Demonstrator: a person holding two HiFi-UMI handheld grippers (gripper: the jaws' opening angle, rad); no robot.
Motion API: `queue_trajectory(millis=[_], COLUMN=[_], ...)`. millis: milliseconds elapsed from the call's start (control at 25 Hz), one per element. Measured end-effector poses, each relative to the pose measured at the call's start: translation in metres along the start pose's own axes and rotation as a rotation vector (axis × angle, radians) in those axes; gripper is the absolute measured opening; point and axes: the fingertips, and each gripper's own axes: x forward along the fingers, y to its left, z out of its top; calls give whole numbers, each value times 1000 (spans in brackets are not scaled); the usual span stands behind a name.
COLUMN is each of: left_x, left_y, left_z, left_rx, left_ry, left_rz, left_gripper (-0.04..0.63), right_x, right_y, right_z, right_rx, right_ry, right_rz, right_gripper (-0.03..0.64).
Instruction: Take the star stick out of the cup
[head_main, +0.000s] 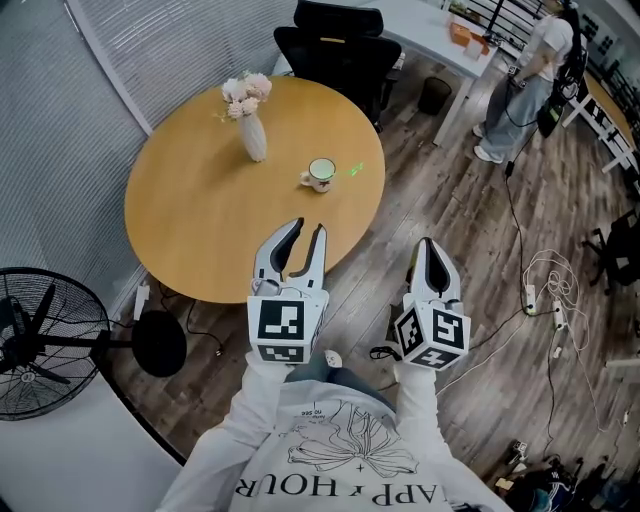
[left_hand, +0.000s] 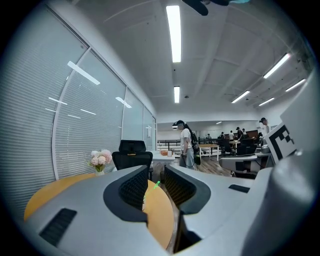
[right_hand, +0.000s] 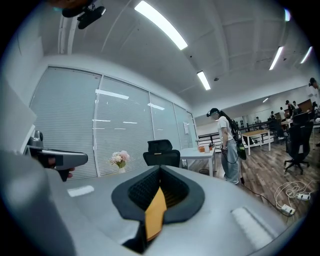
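On table (head_main: 200, 205), star stick (head_main: 357, 168) lies beside cup (head_main: 320, 174), ahead of my L gripper (head_main: 308, 227), jaws apart, empty; R gripper (head_main: 429, 243) closed.

The left tool (head_main: 308, 229) and right tool (head_main: 429, 245) were pale grey plastic, each with two tapering jaws lined with black ribbed pads (left_hand: 134, 189). Behind each sat a white cube with black square markers: left cube (head_main: 285, 326), right cube (head_main: 433, 337). The person wore a white long-sleeved top (head_main: 335, 455) printed with a black line-drawn flower and lettering.

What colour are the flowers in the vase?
The flowers are pale pink, with some cream ones; the head view shows them best.
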Motion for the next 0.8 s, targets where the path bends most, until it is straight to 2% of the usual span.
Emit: queue_trajectory(millis=[240,800], left_x=[19,111], left_y=[9,37], left_z=[-6,-19], left_rx=[2,4], left_ry=[26,78], left_rz=[-14,-98], left_gripper=[101,118], right_x=[17,99], right_y=[-2,-11], right_z=[-6,-14], right_rx=[6,7], right_ry=[19,41], right_rz=[-16,-74], right_gripper=[11,11])
